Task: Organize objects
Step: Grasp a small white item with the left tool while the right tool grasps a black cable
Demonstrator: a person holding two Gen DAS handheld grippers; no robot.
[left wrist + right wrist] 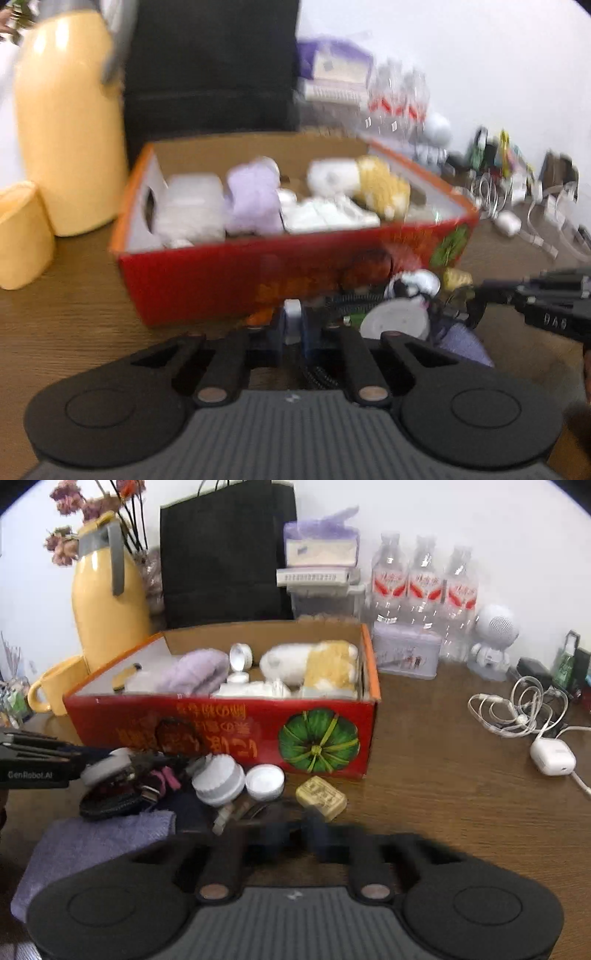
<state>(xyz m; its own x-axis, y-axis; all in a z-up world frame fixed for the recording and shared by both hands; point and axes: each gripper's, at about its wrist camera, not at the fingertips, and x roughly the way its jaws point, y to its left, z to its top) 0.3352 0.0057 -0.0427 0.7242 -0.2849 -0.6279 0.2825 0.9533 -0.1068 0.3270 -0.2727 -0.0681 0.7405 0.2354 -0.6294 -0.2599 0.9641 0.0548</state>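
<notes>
Two grippers, left (293,325) and right (297,830), are closed at lower centre, below the red box (221,734); whether either holds anything is blurred.

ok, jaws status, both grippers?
Left gripper: closed on a small white item.
Right gripper: closed, nothing visibly held.

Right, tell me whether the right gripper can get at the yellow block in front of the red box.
Probably yes. The yellow block lies on bare table just ahead of the right gripper, with nothing between them, but the jaws are shut and must open first.
</notes>
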